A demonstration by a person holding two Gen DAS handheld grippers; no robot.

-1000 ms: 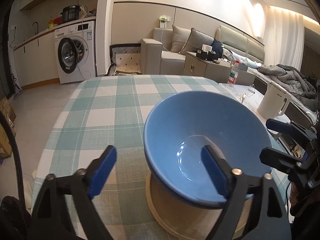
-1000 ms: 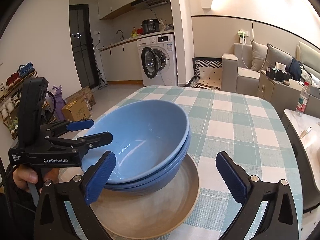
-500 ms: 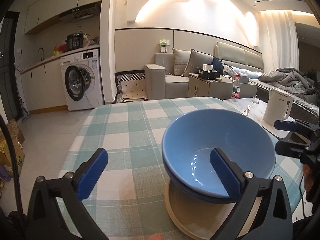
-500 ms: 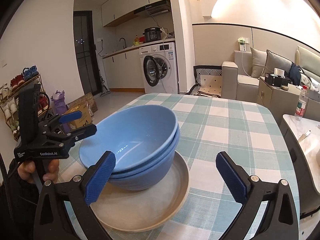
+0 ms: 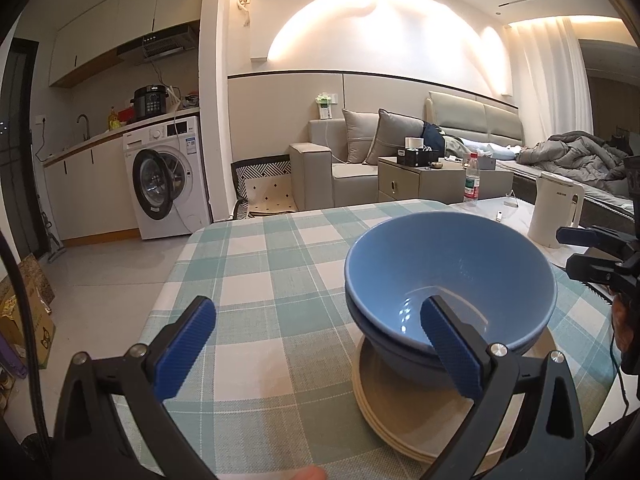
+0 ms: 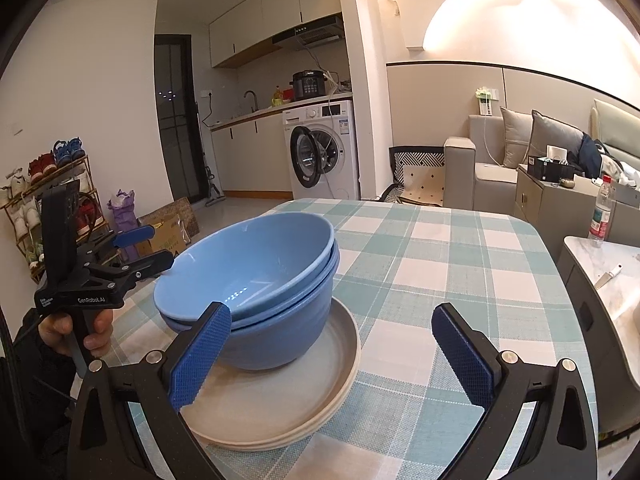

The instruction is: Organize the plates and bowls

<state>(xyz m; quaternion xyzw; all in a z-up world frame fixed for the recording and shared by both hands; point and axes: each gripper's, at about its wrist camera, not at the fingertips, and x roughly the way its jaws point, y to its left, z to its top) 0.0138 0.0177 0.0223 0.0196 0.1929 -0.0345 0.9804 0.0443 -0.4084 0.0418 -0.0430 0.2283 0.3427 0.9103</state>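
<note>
Right wrist view: blue bowls (image 6: 256, 280), nested, stand on stacked beige plates (image 6: 288, 404) on the checked-cloth bench (image 6: 440, 264). Left claw (image 5: 316, 348) has just been opening and stands wide, one pad before the bowls, gripping nothing; right claw (image 6: 332, 354) likewise wide and empty. White kettle (image 5: 554, 216) stands on the neighbouring surface.

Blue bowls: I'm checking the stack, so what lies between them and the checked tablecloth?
Stacked beige plates lie between the blue bowls and the checked tablecloth, clearest in the right wrist view.
</note>
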